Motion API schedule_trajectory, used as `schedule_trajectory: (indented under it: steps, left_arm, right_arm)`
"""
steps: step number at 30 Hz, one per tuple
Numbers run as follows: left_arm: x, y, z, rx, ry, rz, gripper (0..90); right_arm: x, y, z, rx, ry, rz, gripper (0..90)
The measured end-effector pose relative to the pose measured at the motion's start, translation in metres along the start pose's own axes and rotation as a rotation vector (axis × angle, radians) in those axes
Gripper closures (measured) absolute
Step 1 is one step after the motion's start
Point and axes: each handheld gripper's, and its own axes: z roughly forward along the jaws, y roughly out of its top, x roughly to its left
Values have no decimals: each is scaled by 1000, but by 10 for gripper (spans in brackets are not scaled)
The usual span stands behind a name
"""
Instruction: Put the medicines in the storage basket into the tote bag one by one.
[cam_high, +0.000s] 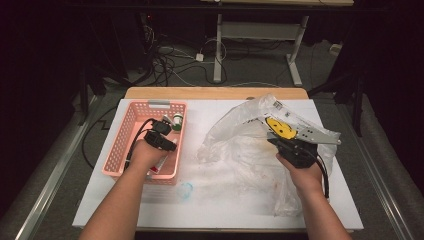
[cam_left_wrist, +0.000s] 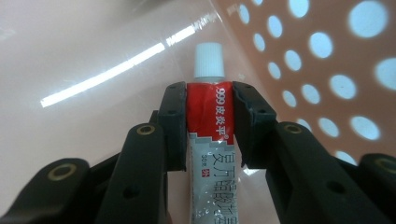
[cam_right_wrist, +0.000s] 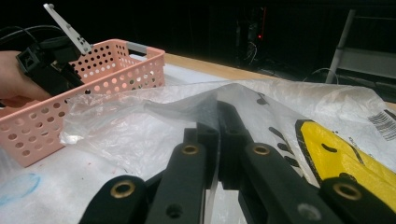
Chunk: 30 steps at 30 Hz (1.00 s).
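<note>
Setting the tube down well starts at the left hand-held gripper, whose jaws are clamped on the red band just below the white cap, with the tube hanging inside the pink basket close to its perforated wall. I judge the step in hand to be placing this tube into the basket: lower it until its length lies on the basket floor, then spread the jaws only a little, so it does not bounce or roll against the wall. In the high view the left hand-held gripper sits over the basket's right side, near a small green-capped bottle; keep the tube apart from it. Farther across the bench, the right hand-held gripper is pinched together on a fold of the clear plastic bag, and should hold steady so the bag stays open for the next pick.
</note>
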Motion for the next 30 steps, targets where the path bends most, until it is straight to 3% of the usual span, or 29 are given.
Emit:
schedule_trajectory:
  steps: [5, 10, 11, 20, 30]
  left_arm:
    - [0, -5, -17, -66, 5, -10, 662]
    - [-4, -15, -36, -172, -18, -2, 662]
    - [-4, -15, -36, -172, -18, -2, 662]
    - [-14, -33, -56, -333, -34, 6, 662]
    - [-21, -50, -70, -446, -42, 25, 662]
  right_arm:
    - [0, 0, 0, -3, -1, 3, 900]
    - [1, 1, -1, -8, 2, 2, 900]
    - [1, 1, -2, -10, 2, 1, 900]
    - [2, 2, -4, -15, 1, -1, 900]
    - [2, 2, -4, -13, 1, -2, 900]
